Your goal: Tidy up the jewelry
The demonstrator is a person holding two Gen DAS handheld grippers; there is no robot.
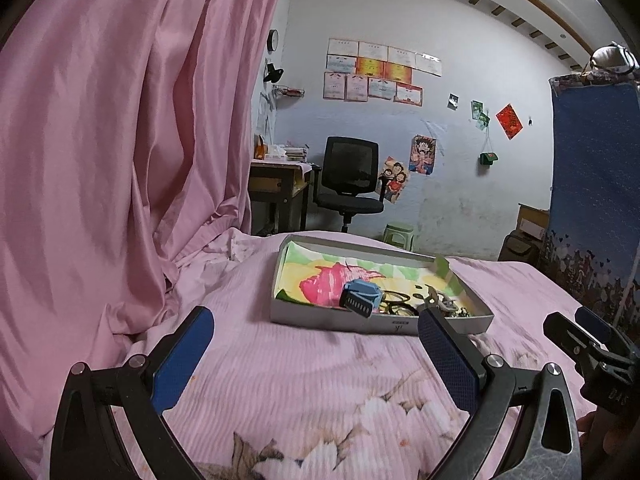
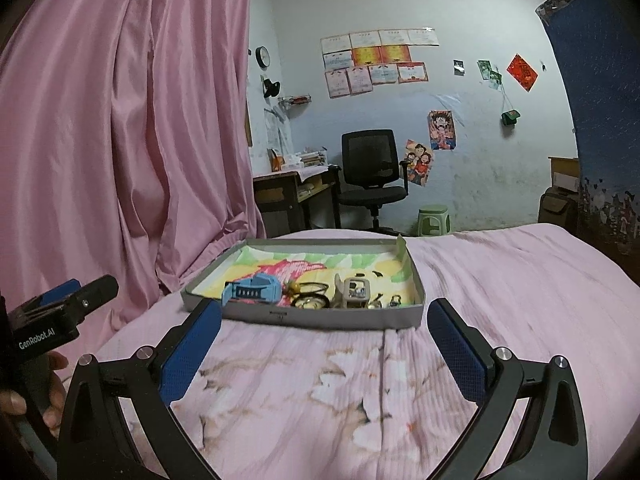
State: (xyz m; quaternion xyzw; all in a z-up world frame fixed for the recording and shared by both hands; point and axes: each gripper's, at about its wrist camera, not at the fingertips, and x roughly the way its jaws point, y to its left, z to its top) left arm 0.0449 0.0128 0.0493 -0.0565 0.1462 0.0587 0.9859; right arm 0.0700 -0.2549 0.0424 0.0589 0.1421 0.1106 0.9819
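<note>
Your left gripper (image 1: 314,322) and right gripper (image 2: 324,320) gape empty before the shallow grey cardboard tray (image 2: 320,317); jewellery (image 2: 352,294) already lies inside, sorted or not.

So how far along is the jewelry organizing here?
The blue watch, rings and small pieces lie bunched at the near edge of the tray on the bed. Left gripper and right gripper are open and empty. This fits either gathered jewelry or a pile awaiting sorting.

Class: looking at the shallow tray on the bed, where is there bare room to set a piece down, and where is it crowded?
Free: the shallow grey cardboard tray's far half, over its painted paper lining. Crowded: its near edge, where the blue plastic watch, black rings and small metal pieces cluster.
</note>
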